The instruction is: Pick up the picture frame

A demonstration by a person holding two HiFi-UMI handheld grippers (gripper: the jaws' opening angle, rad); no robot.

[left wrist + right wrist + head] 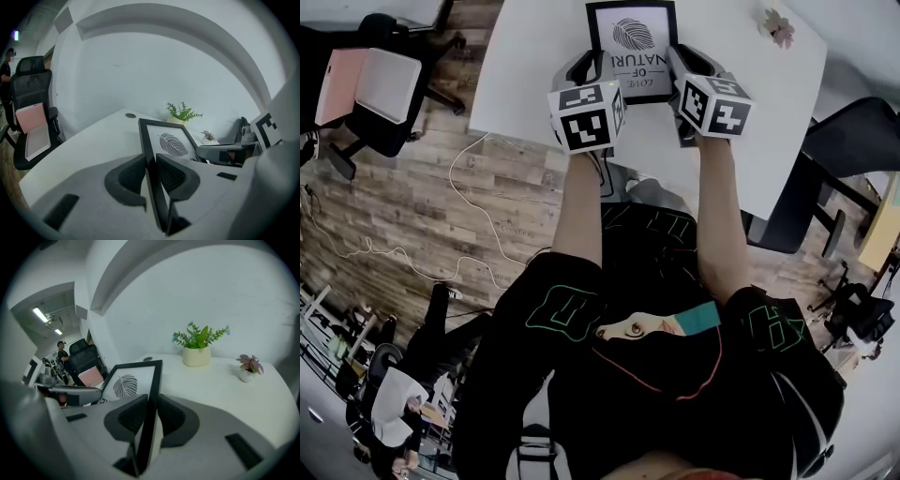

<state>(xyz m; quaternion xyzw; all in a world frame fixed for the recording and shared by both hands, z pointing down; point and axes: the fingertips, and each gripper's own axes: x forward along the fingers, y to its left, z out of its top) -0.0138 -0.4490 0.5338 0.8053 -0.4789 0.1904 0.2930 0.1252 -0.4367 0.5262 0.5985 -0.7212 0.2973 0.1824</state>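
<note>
The picture frame (633,42) is black with a leaf print and lettering, held above the white table (525,75) between both grippers. My left gripper (586,67) clamps its left edge and my right gripper (682,64) its right edge. In the left gripper view the frame's edge (149,140) runs between the two dark pads (131,176), which press on it. The right gripper view shows the same grip: the frame (133,378) stands edge-on between the pads (171,416). The frame tilts with its top away from me.
A green plant in a cream pot (198,347) and a small pink plant (249,366) stand at the table's far side. An office chair with a pink folder (370,89) is to the left, a dark chair (853,141) to the right. A white cable (469,206) lies on the wood floor.
</note>
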